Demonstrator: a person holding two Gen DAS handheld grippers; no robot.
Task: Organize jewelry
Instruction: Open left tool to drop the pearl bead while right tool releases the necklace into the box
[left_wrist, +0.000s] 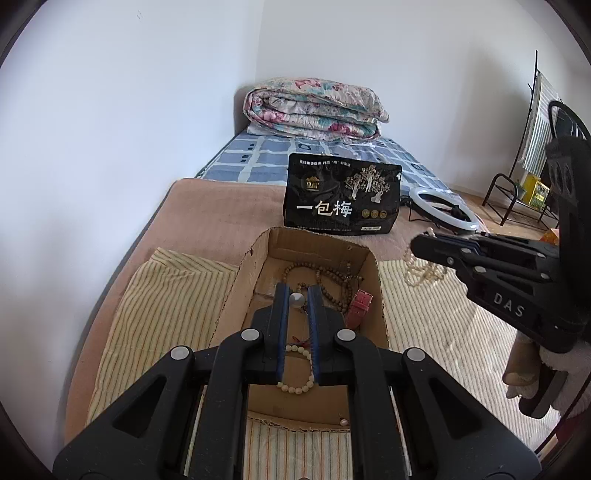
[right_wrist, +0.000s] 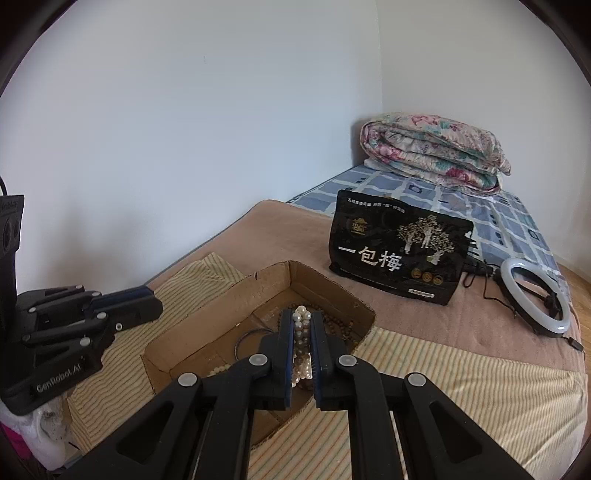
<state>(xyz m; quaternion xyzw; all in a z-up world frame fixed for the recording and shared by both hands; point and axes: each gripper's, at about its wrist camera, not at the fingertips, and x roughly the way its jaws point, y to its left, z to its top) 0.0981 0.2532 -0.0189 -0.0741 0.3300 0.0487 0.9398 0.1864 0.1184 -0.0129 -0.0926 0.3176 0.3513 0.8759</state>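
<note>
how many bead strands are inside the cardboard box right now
2 clearly: a brown bead strand at the far end of the cardboard box, a cream bead bracelet nearer. Others may be hidden behind the left tool.

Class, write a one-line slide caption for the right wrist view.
Right hand-held gripper carries a pearl strand over the cardboard box on the bed.
</note>
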